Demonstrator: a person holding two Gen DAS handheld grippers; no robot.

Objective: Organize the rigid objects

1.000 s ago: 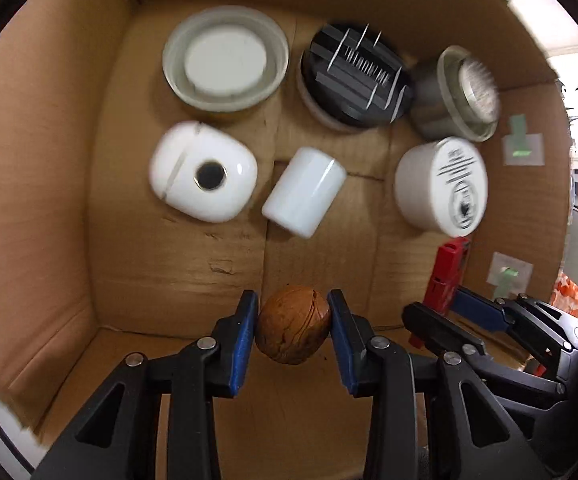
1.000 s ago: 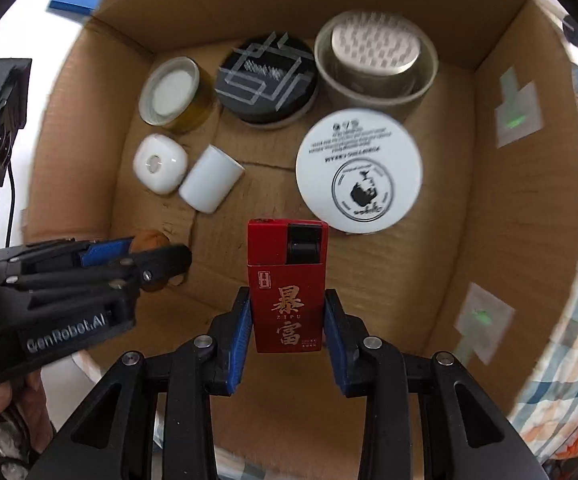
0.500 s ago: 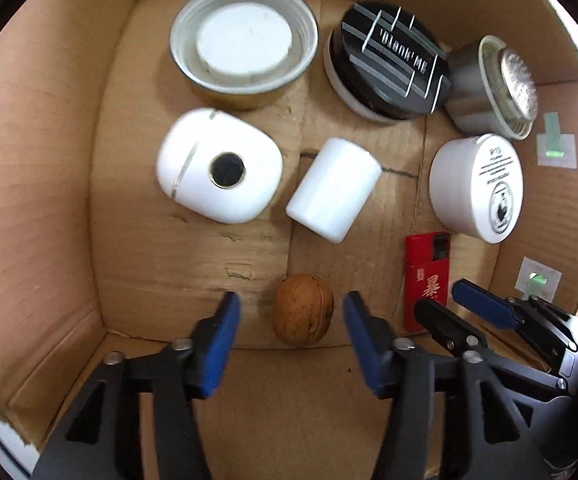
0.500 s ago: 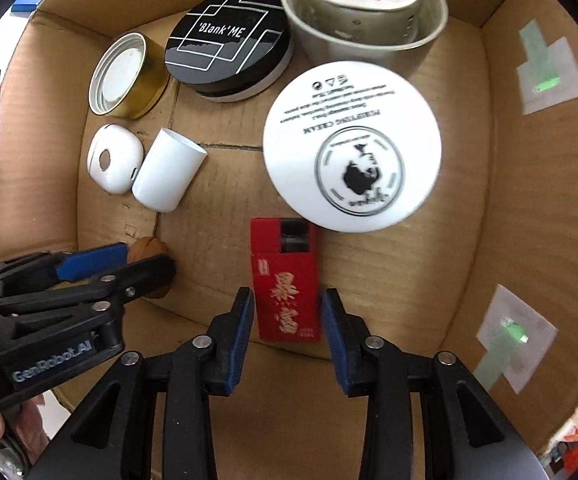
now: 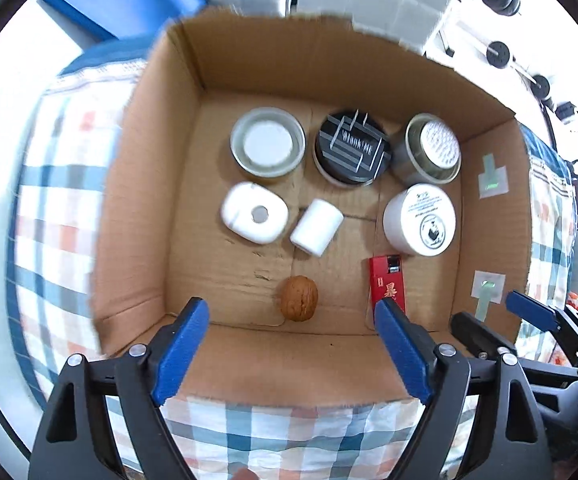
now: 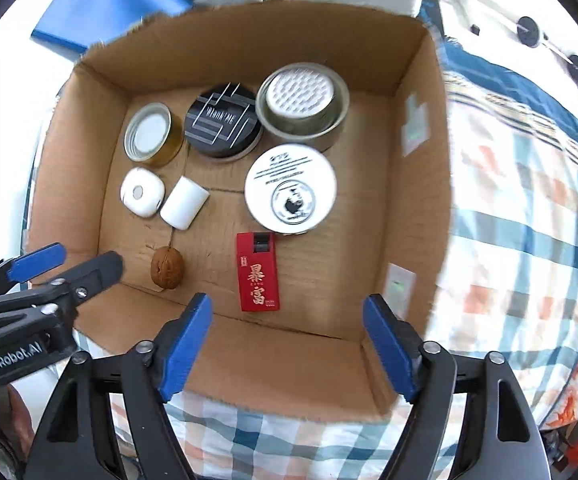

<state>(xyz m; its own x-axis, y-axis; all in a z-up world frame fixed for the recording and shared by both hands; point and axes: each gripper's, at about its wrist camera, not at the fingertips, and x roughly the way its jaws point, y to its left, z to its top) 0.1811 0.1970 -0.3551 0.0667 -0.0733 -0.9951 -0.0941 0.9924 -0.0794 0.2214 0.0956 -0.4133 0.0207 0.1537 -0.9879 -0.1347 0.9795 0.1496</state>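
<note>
Checked cloth (image 5: 289,432) lay under one cardboard box (image 5: 145,208) holding eight objects; both tongs, left tongs (image 5: 293,344) and right tongs (image 6: 287,336), gaped, released.

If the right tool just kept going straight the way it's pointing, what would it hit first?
Most likely the red box, which lies on the floor of the cardboard box between the open fingers of the right tool. Depth is hard to judge; the near wall might come first.
</note>
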